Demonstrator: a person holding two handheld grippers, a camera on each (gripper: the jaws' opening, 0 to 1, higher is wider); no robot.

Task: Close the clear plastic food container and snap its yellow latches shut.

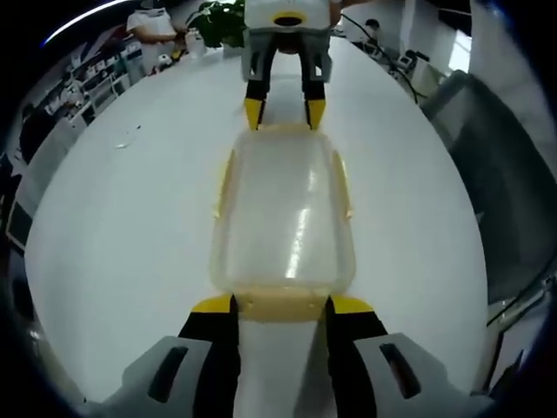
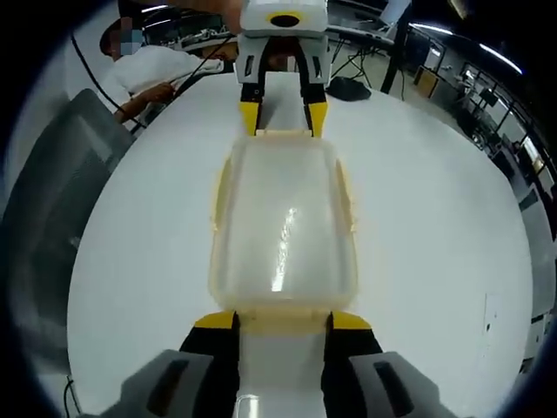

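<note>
The clear plastic container [image 1: 283, 218] [image 2: 283, 226] lies lengthwise on the white table [image 1: 113, 244], its lid resting on top. Yellow side latches [image 1: 224, 187] [image 2: 345, 196] stick out along both long edges. My left gripper [image 1: 283, 305] is open at one short end, its yellow-tipped jaws straddling the yellow end latch [image 1: 280, 312] there. At the opposite short end my right gripper [image 2: 283, 320] stands open the same way, around that end's latch [image 2: 283, 326]. Each gripper faces the other across the container: the right gripper [image 1: 284, 113] in the left gripper view, the left gripper [image 2: 282, 117] in the right gripper view.
A grey chair back [image 1: 496, 174] [image 2: 43, 218] stands beside the table's edge. A potted plant [image 1: 222, 22] sits at the table's far end. A person in white [image 2: 148, 70] leans over the table behind the left gripper. Bare tabletop lies on both sides of the container.
</note>
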